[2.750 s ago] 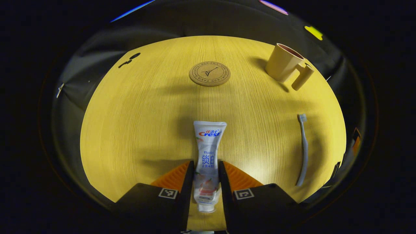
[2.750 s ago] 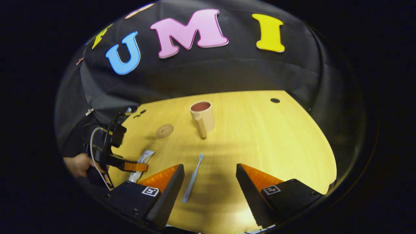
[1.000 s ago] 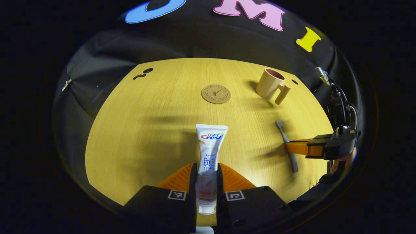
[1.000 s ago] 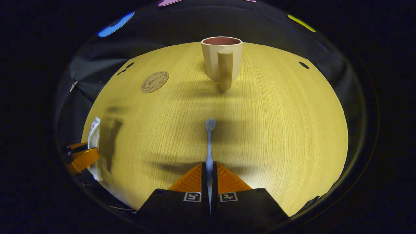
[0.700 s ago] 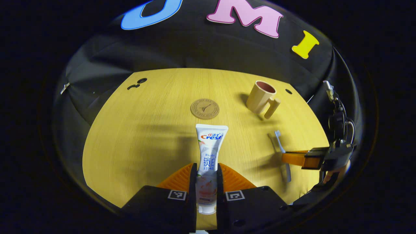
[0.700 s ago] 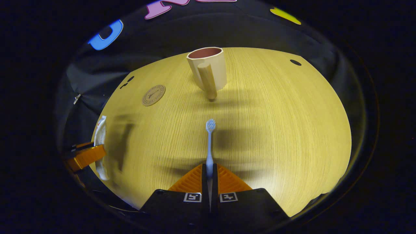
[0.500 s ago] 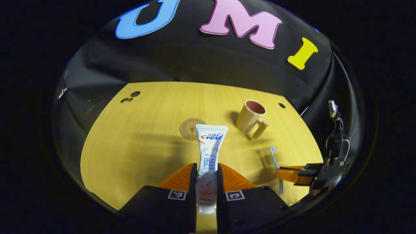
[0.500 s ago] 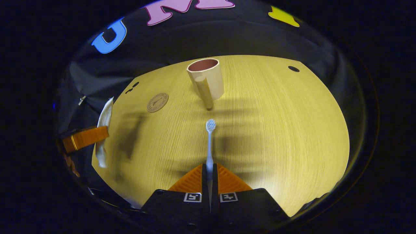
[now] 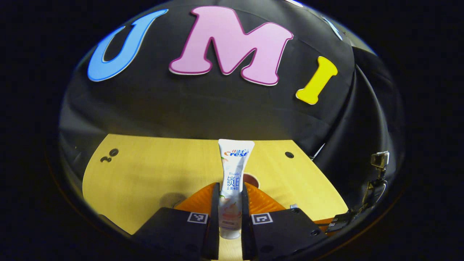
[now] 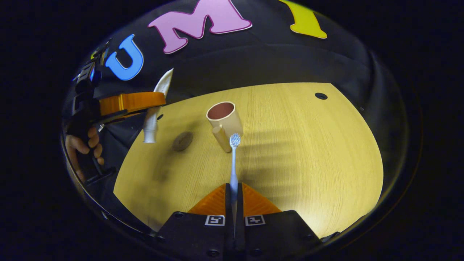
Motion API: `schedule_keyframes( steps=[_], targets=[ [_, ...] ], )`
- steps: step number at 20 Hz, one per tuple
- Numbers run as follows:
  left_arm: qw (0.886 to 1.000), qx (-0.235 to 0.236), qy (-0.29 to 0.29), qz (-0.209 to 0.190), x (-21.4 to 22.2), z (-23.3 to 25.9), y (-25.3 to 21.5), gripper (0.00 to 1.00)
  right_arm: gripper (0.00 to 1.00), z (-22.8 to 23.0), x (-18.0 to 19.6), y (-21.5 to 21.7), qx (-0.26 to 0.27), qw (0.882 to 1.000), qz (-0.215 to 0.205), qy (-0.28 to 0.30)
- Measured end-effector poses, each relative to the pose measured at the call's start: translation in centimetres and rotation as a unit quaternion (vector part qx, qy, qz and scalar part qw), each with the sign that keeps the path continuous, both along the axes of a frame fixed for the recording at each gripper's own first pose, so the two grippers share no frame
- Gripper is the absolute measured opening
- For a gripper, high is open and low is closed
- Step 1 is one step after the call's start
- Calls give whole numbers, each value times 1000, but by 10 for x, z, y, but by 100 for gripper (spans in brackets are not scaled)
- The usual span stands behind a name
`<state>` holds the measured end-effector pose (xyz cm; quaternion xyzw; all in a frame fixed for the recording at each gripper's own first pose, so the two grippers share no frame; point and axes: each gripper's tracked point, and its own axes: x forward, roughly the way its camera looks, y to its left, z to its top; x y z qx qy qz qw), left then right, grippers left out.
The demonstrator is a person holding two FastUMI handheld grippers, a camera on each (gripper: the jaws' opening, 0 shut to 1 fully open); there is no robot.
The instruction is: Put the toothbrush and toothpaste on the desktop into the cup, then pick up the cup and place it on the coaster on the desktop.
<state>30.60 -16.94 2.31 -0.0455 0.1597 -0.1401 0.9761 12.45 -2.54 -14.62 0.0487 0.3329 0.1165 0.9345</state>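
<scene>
My left gripper (image 9: 230,192) is shut on a white toothpaste tube (image 9: 233,170), held high above the wooden table (image 9: 152,170) with its crimped end pointing forward. Behind the tube a sliver of the cup's rim (image 9: 250,179) shows. In the right gripper view, my right gripper (image 10: 233,190) is shut on the handle of a pale blue toothbrush (image 10: 234,159), bristles forward, just short of the beige cup (image 10: 223,117) with its peg handle. The left gripper (image 10: 145,105) appears there at the upper left, lifted, with the toothpaste tube (image 10: 154,108) hanging cap down. The round cork coaster (image 10: 182,141) lies left of the cup.
A person's hand (image 10: 81,145) grips the left gripper's handle at the left edge. Small dark holes (image 10: 320,96) mark the table's far right corner, and more holes (image 9: 108,156) its far left. The black cloth wall rises behind the table.
Both grippers closed on their objects and lifted them off the table. The left gripper with the toothpaste rose and tilted up steeply; the right one raised the toothbrush toward the cup.
</scene>
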Motion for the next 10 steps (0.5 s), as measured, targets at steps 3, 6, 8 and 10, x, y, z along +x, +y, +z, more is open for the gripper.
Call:
schedule_keyframes(
  steps=[3,6,8,10],
  targets=[
    [999,2,-27,-24,35,9,-29,29,5,16,15,-16,-8,1000,1,-22],
    [998,-11,-52,-42,62,8,-51,29,5,24,22,-27,0,1000,-6,-28],
    [996,-20,-67,-49,82,5,-60,29,5,17,25,-38,-17,1000,-1,-22],
    [995,-41,-74,-50,101,-6,-62,29,5,9,24,-46,-34,999,8,-18]
  ],
)
